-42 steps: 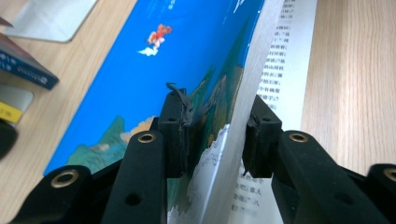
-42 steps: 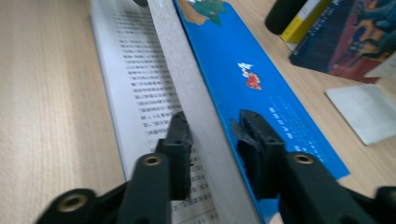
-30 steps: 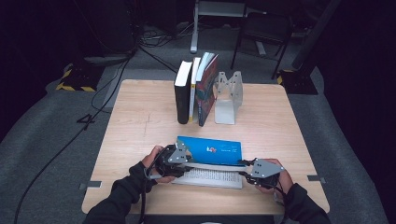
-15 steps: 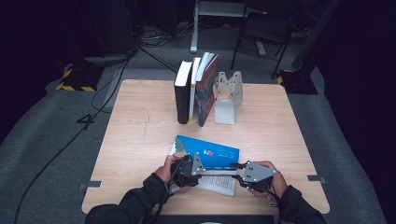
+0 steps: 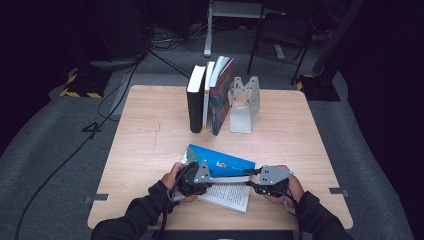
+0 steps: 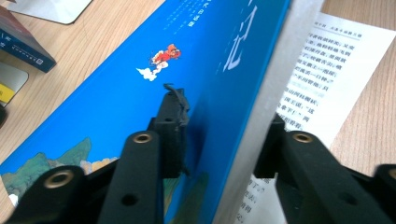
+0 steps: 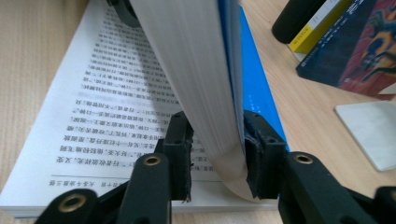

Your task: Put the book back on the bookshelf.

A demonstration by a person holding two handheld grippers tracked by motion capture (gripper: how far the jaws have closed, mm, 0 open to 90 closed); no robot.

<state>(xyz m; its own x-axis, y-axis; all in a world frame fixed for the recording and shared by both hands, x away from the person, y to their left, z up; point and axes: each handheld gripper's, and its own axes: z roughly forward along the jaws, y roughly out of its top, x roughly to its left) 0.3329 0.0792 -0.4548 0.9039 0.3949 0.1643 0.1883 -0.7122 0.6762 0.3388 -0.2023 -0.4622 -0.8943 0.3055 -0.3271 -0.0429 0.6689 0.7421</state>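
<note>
A blue-covered book [image 5: 222, 161] lies open near the table's front edge, its printed pages [image 5: 227, 194] flat on the wood. The cover and a thick block of pages stand raised on edge. My left gripper [image 5: 202, 176] is at the book's left end. In the left gripper view one pad of the left gripper [image 6: 224, 112] presses the blue cover [image 6: 140, 93] and the other the page block; its jaws have just been closing on them. My right gripper [image 5: 257, 181] holds the right end. The right gripper [image 7: 217, 121] is shut across the same page block [image 7: 196, 70].
Three books [image 5: 207, 97] stand upright at the table's back middle, leaning on a grey metal bookend [image 5: 245, 102]. The wooden table [image 5: 150, 145] has bare room on both sides. Cables and a chair sit on the dark floor behind.
Both hands have come closer together along the book. The left gripper slid right toward the middle, and the book has turned slightly on the table.
</note>
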